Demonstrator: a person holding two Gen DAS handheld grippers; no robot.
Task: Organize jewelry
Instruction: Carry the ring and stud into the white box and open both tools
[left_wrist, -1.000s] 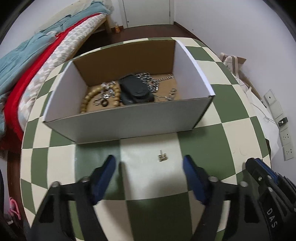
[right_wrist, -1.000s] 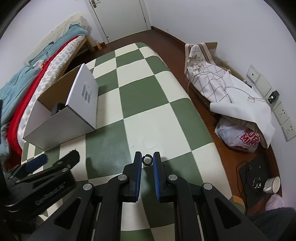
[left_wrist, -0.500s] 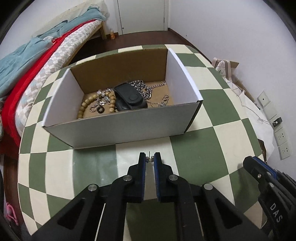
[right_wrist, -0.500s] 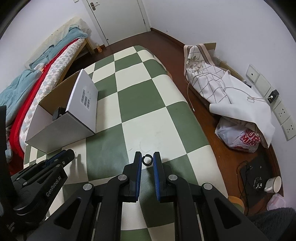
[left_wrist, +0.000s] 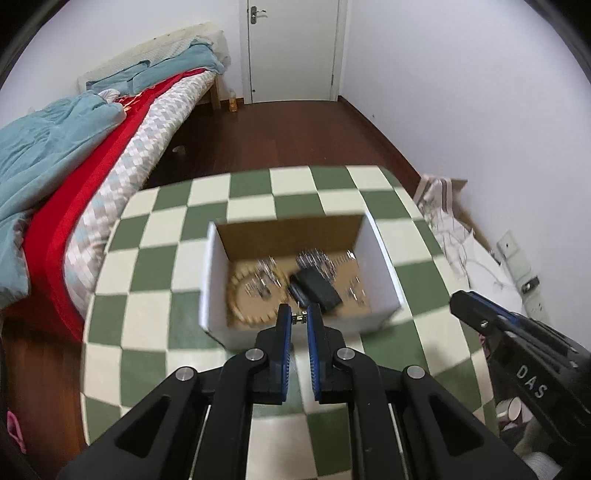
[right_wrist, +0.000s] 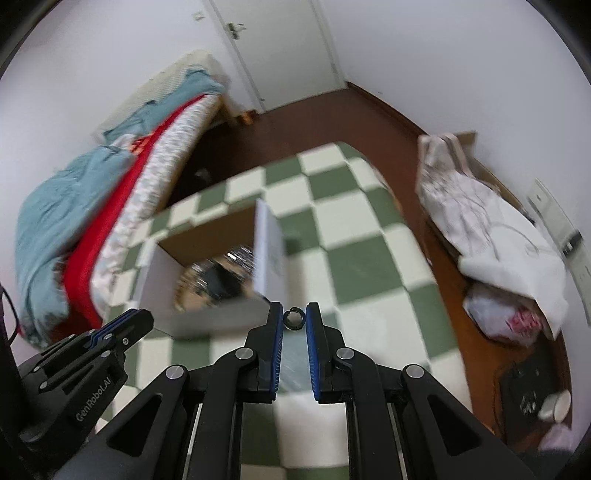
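Observation:
A white cardboard box (left_wrist: 210, 288) stands on the green-and-cream checkered table (left_wrist: 155, 266) and holds a wooden bead bracelet (left_wrist: 236, 295), silver chains (left_wrist: 314, 260) and a black case (left_wrist: 314, 291). My left gripper (left_wrist: 299, 317) is shut on a small silver earring (left_wrist: 299, 317), held above the box's near wall. My right gripper (right_wrist: 294, 318) is shut on a dark ring (right_wrist: 294, 318), lifted above the table beside the box's (right_wrist: 269, 251) right wall. The right gripper also shows in the left wrist view (left_wrist: 517, 354).
A bed with blue and red blankets (left_wrist: 74, 140) runs along the table's left side. Bags and cloth (right_wrist: 491, 221) lie on the wooden floor to the right, next to wall sockets (left_wrist: 517, 258). A white door (left_wrist: 291, 48) is at the far end.
My left gripper closed on the earring on the table and lifted it up toward the box. My right gripper rose with the ring and moved toward the box.

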